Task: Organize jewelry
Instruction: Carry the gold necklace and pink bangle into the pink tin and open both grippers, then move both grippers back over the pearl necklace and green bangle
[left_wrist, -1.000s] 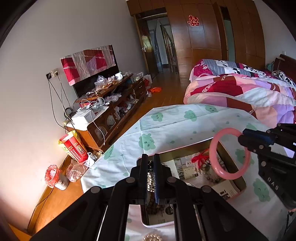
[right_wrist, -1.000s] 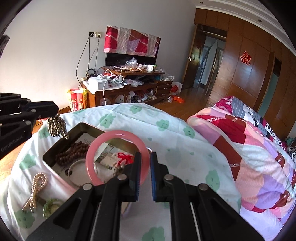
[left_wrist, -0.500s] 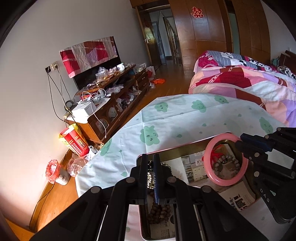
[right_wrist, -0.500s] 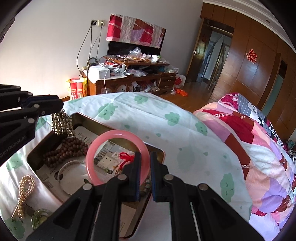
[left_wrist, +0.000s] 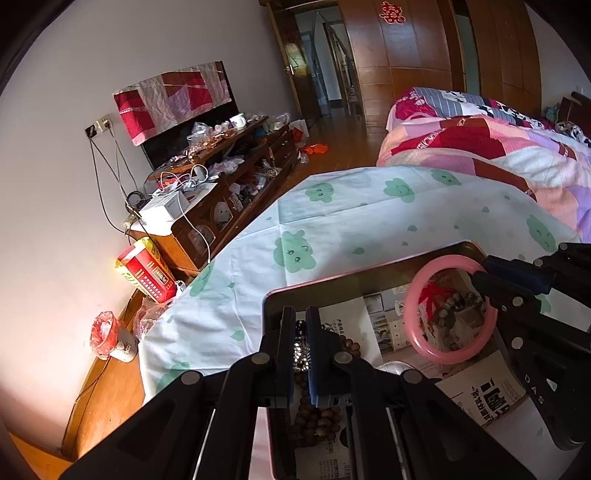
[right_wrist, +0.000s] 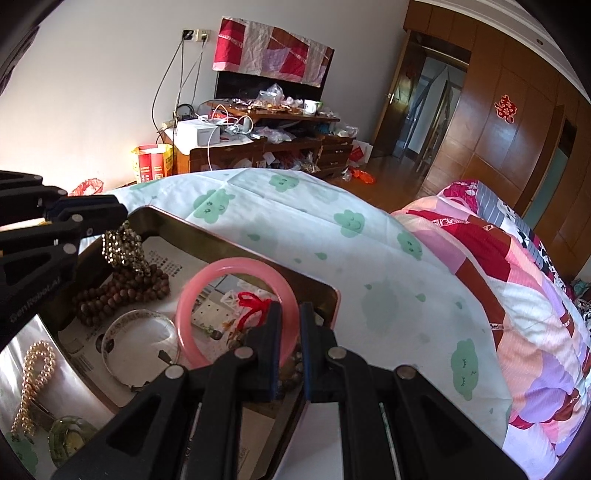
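Lowering two pieces into the tin at once seems to be the step in hand. The right gripper is clamped on the near rim of the pink bangle, which stands tilted over the far right part of the metal tin, above the red cord and a dark bead bracelet; whether the bangle's lower edge touches them I cannot tell. The left gripper has its jaws pressed together on a sparkly rhinestone chain, whose loose end hangs down onto the coil of brown wooden beads in the tin's left corner. A pale bangle already lies flat on the printed paper lining. Outside the tin, on the cloud-print sheet, a pearl strand and a green jade ring wait, so the job looks roughly half done. Next, each piece probably needs settling a little lower before the jaws part, the bangle laid flat so it does not roll or knock the pale bangle.
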